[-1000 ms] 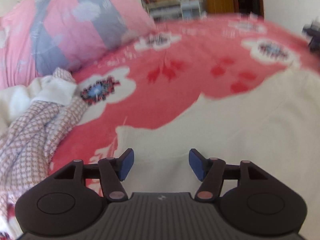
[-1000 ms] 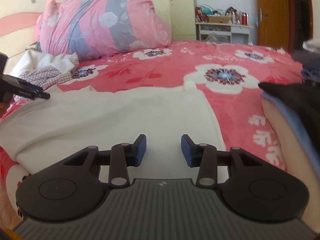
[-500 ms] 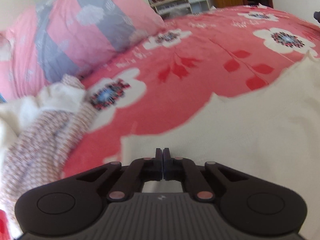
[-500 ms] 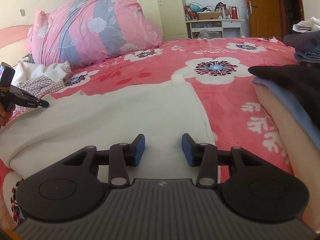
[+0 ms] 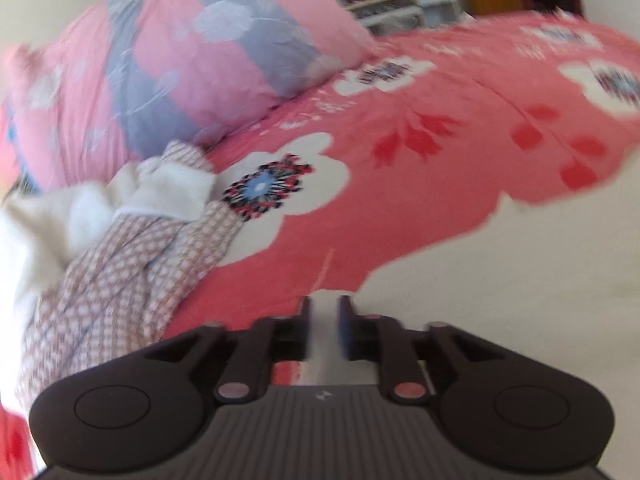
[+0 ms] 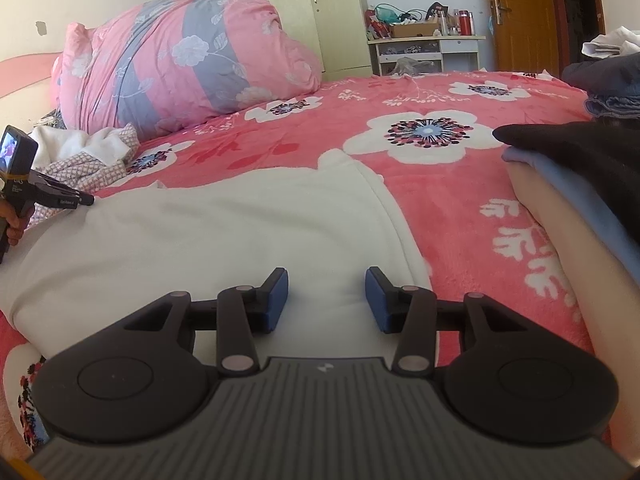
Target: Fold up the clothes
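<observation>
Right hand-held gripper (image 6: 326, 294) open, nothing between its pads, hovering over near right corner of cream garment (image 6: 224, 232) spread flat on the bed (image 6: 460, 208). Garment's long axis ran left-right across the near edge of the bed. Left hand-held gripper (image 5: 324, 320) at garment's far left corner, jaws just reopening to a narrow gap, cream cloth between them; grip cannot be told through blur. Left one nearer that edge. Beyond, checked clothes pile (image 5: 132, 264), then pillow (image 6: 180, 64).
</observation>
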The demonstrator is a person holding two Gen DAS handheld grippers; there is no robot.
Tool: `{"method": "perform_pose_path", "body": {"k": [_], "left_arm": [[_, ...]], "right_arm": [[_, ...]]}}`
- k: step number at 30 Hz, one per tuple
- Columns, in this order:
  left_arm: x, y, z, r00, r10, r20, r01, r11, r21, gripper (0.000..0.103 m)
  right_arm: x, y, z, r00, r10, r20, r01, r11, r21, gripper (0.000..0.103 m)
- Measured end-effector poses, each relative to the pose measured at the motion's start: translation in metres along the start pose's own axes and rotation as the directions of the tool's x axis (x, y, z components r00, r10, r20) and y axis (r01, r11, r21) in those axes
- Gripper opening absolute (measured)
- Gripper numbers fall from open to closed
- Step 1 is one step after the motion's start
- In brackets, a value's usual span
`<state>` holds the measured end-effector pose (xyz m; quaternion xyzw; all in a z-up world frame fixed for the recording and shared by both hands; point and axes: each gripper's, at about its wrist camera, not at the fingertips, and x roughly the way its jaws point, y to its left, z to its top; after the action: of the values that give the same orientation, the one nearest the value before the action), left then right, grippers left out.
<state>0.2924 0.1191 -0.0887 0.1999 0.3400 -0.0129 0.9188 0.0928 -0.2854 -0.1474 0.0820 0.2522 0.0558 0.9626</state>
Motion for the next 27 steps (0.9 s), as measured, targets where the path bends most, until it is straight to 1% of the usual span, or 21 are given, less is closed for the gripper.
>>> {"method": "perform_pose_path", "body": {"k": [1, 3, 6, 8, 11, 12, 14, 15, 16, 17, 18, 19, 22, 23, 24, 25, 26, 27], "left_arm": [[-0.005, 0.006, 0.001, 1.0, -0.005, 0.003, 0.005, 1.0, -0.029, 0.038], [-0.015, 0.019, 0.001, 1.0, -0.022, 0.003, 0.022, 0.996, -0.082, 0.043], [-0.028, 0.037, -0.005, 0.997, -0.082, -0.013, 0.079, 0.985, -0.156, 0.053], [-0.031, 0.046, -0.011, 0.991, -0.132, -0.037, 0.123, 0.973, -0.195, 0.055], [-0.031, 0.053, -0.021, 0.985, -0.164, -0.053, 0.149, 0.964, -0.221, 0.06], [-0.03, 0.054, -0.023, 0.985, -0.167, -0.051, 0.151, 0.961, -0.23, 0.062], [-0.026, 0.057, -0.024, 0.982, -0.182, -0.045, 0.165, 0.953, -0.256, 0.064], [-0.02, 0.059, -0.023, 0.978, -0.203, -0.043, 0.183, 0.942, -0.282, 0.064], [-0.014, 0.062, -0.022, 0.974, -0.224, -0.04, 0.201, 0.93, -0.308, 0.064], [-0.008, 0.064, -0.021, 0.969, -0.245, -0.038, 0.218, 0.916, -0.336, 0.064], [-0.002, 0.067, -0.02, 0.964, -0.264, -0.037, 0.233, 0.899, -0.371, 0.064], [0.004, 0.069, -0.019, 0.96, -0.278, -0.035, 0.24, 0.882, -0.405, 0.064], [0.021, 0.074, -0.019, 0.948, -0.318, -0.026, 0.263, 0.824, -0.502, 0.063], [0.027, 0.075, -0.02, 0.943, -0.332, -0.025, 0.269, 0.804, -0.529, 0.062], [0.032, 0.076, -0.021, 0.938, -0.347, -0.022, 0.279, 0.787, -0.551, 0.058], [0.036, 0.077, -0.023, 0.933, -0.36, -0.016, 0.288, 0.772, -0.566, 0.054], [0.039, 0.077, -0.024, 0.931, -0.364, -0.005, 0.295, 0.764, -0.574, 0.05], [0.037, 0.075, -0.024, 0.933, -0.358, 0.017, 0.304, 0.767, -0.565, 0.04]], "right_arm": [[0.0, 0.0, 0.001, 1.0, 0.0, -0.004, 0.0, 1.0, -0.001, 0.043], [0.0, -0.001, 0.003, 1.0, -0.001, -0.014, 0.001, 1.0, -0.006, 0.045], [-0.001, -0.001, 0.006, 1.0, -0.008, -0.027, 0.007, 1.0, -0.016, 0.047], [-0.002, -0.001, 0.009, 1.0, -0.013, -0.027, 0.012, 1.0, -0.011, 0.047], [-0.001, -0.003, 0.019, 1.0, -0.006, -0.025, 0.006, 1.0, -0.01, 0.047], [0.001, -0.004, 0.028, 1.0, -0.001, -0.019, 0.001, 1.0, -0.019, 0.047], [0.011, -0.004, 0.049, 1.0, 0.021, -0.009, -0.021, 0.999, -0.037, 0.047], [0.017, -0.004, 0.061, 0.999, 0.037, -0.005, -0.037, 0.998, -0.046, 0.048], [0.025, -0.004, 0.074, 0.999, 0.053, -0.004, -0.053, 0.997, -0.056, 0.054], [0.038, -0.004, 0.085, 0.997, 0.074, -0.021, -0.075, 0.995, -0.064, 0.059], [0.055, -0.004, 0.096, 0.994, 0.096, -0.056, -0.099, 0.993, -0.069, 0.071], [0.071, -0.005, 0.106, 0.99, 0.113, -0.087, -0.119, 0.99, -0.073, 0.074], [0.118, -0.011, 0.122, 0.987, 0.089, -0.13, -0.101, 0.991, -0.091, 0.074], [0.132, -0.014, 0.123, 0.985, 0.084, -0.153, -0.097, 0.992, -0.083, 0.074], [0.146, -0.018, 0.123, 0.981, 0.084, -0.176, -0.098, 0.993, -0.072, 0.074], [0.155, -0.022, 0.121, 0.973, 0.104, -0.205, -0.116, 0.992, -0.045, 0.068], [0.164, -0.026, 0.118, 0.965, 0.126, -0.23, -0.134, 0.991, -0.018, 0.058], [0.167, -0.028, 0.115, 0.96, 0.145, -0.24, -0.149, 0.989, 0.001, 0.036]]}}
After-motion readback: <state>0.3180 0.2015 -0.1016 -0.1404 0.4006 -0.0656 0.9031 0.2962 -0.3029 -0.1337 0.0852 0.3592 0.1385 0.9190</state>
